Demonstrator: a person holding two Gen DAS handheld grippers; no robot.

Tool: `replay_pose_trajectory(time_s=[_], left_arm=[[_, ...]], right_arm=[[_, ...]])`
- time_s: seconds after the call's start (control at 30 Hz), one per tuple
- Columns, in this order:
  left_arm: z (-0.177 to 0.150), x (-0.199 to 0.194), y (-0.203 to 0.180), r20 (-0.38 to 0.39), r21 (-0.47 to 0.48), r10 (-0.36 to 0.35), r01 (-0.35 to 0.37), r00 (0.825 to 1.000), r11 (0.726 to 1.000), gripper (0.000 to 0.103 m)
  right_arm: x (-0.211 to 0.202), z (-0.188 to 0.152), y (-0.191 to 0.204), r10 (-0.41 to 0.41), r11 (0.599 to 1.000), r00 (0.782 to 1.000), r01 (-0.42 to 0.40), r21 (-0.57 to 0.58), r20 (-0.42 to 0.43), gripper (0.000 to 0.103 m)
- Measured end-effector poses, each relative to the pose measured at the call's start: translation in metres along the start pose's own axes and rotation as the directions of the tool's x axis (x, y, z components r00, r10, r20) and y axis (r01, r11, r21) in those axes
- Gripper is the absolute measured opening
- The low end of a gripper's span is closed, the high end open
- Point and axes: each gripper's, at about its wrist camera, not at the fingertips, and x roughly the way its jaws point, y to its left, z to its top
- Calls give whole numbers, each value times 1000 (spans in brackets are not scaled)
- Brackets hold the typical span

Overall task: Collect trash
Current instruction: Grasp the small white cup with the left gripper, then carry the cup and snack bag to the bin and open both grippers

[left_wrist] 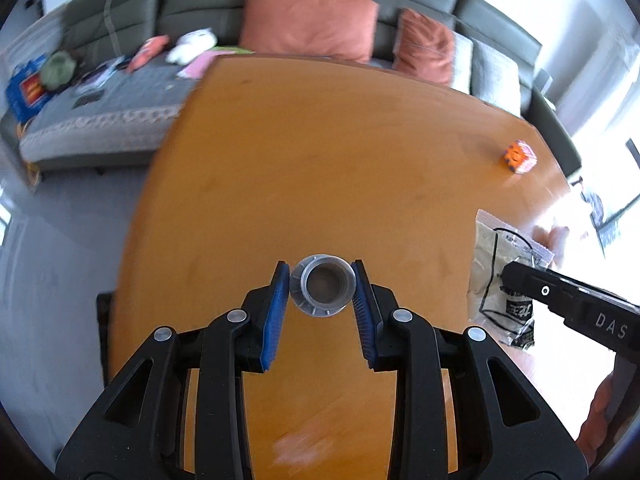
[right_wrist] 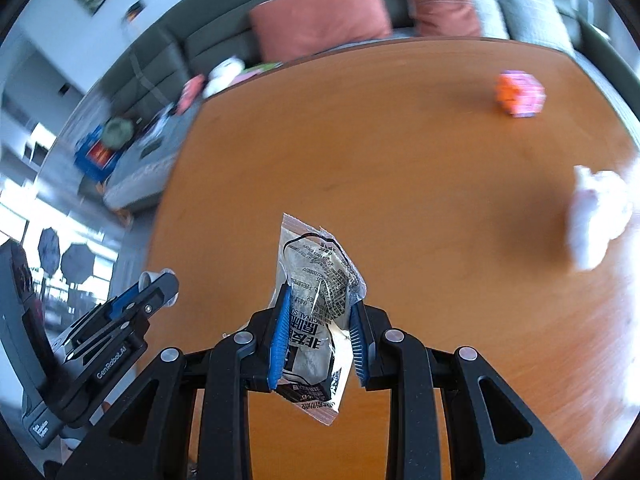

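On the far left, behind the one wooden table (left_wrist: 320, 168), a grey sofa (left_wrist: 120, 20) carries a scatter of small things too blurred to name or count, and two orange cushions (left_wrist: 308, 22) lean on its back. The left gripper (left_wrist: 322, 280) is clenched on one small clear plastic cup (left_wrist: 323, 290), its mouth facing the left wrist camera, held above the table; in the right wrist view only the cup's rim peeks past that gripper. Further right, the right gripper (right_wrist: 320, 312) pinches one crinkled, printed snack wrapper (right_wrist: 316, 304) between its blue pads (right_wrist: 280, 336), lifted off the tabletop, its lower end hidden behind the fingers. One orange-and-pink cube (right_wrist: 520, 94) sits near the table's far right corner. One crumpled white tissue (right_wrist: 596, 216) lies at the right edge, washed out by glare and smeared.
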Motion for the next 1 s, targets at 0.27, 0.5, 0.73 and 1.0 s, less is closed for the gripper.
replay_pose_trajectory(time_s=[0.27, 0.5, 0.73, 1.0], left_arm=[[-42, -49, 110, 17, -142, 78, -74, 997, 987, 31], [-78, -77, 208, 2, -278, 147, -140, 989, 950, 31], [-113, -93, 280, -30, -350, 192, -190, 981, 917, 31], [-137, -99, 339, -73, -417, 204, -216, 976, 883, 32]], right_arm=[[28, -33, 119, 68, 984, 994, -81, -158, -83, 29], [54, -56, 222, 107, 943, 984, -146, -299, -143, 29], [81, -71, 304, 117, 902, 975, -184, -390, -189, 29], [107, -88, 368, 97, 867, 970, -193, -460, -224, 29]])
